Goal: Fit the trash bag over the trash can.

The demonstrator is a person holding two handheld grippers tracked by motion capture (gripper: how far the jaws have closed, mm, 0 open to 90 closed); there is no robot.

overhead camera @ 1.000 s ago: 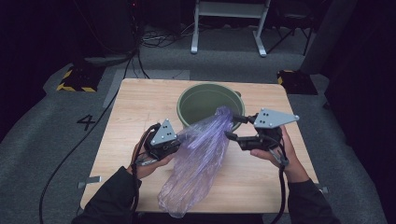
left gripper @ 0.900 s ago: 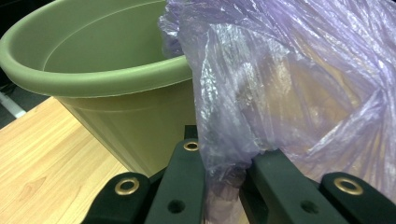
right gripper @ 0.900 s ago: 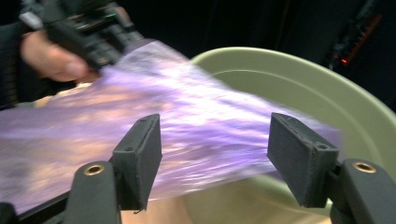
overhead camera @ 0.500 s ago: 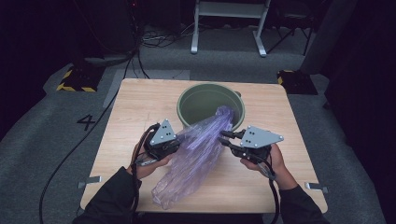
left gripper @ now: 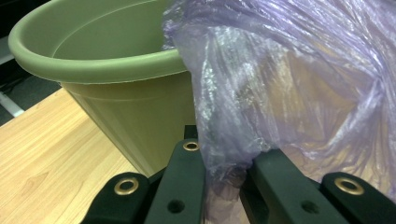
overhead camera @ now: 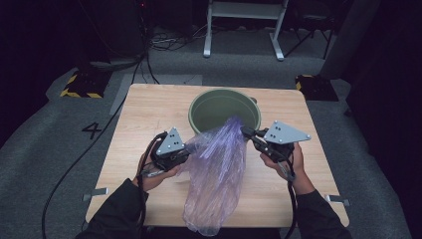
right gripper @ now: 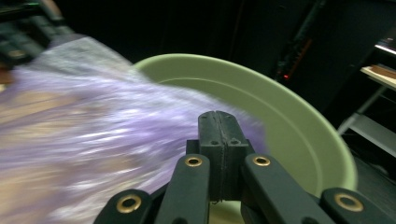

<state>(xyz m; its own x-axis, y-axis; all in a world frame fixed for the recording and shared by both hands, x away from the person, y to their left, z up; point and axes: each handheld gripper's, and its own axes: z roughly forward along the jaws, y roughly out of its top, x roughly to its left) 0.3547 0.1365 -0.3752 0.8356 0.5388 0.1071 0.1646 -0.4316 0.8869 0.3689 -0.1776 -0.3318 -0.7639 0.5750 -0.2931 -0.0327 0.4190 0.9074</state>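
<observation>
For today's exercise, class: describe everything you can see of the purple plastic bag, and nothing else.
The purple plastic bag is thin, see-through, crinkled film, pale violet with glossy creases. It stretches slantwise over the wooden table, its upper end at the rim of the green pot, its lower end crumpled at the table's near edge. The left gripper pinches a bunched fold at its left side; the right gripper has just closed its jaws at the upper end, though whether film lies between them I cannot tell.
</observation>
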